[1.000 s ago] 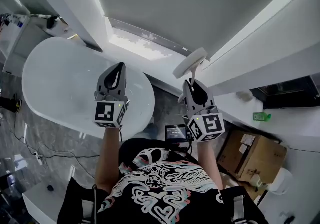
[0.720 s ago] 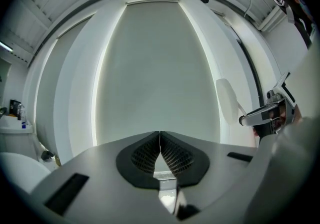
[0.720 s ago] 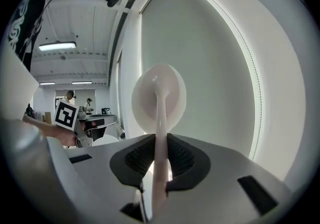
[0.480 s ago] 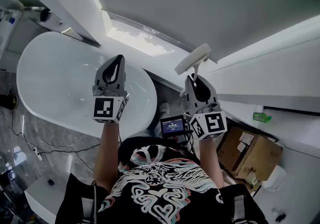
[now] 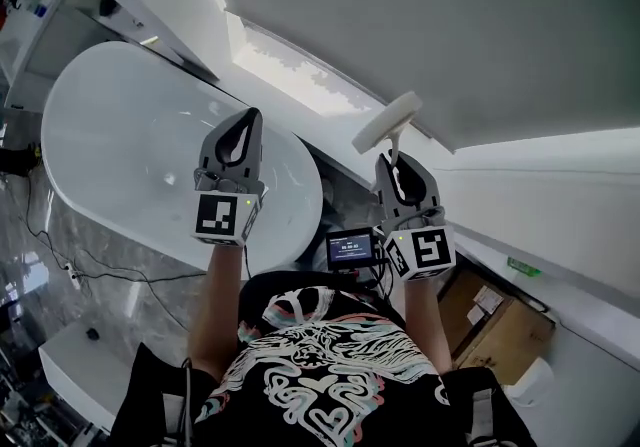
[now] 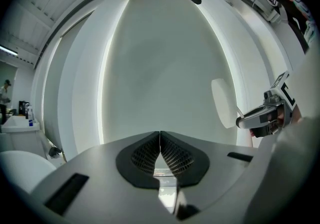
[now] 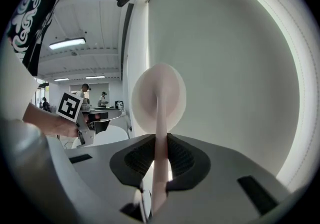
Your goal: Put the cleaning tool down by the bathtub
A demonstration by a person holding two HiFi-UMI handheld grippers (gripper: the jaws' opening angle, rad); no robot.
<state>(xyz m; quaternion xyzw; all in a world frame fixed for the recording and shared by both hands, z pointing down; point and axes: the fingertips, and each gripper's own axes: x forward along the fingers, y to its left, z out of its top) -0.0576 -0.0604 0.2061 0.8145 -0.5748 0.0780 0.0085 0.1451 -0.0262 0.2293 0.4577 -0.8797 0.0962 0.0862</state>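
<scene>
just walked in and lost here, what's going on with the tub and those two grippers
A person holds a gripper in each hand. The right gripper is shut on the handle of a white cleaning tool with a round head, held up in the air. The left gripper is shut and empty, over the bathtub. The tool has not yet been put down.

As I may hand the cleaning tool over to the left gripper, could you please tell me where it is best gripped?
Probably grip the cleaning tool by its slim handle, in the short stretch between the right gripper and the flat round head, which looks too wide for the jaws. Come from the left, jaws opened across the handle.
</scene>
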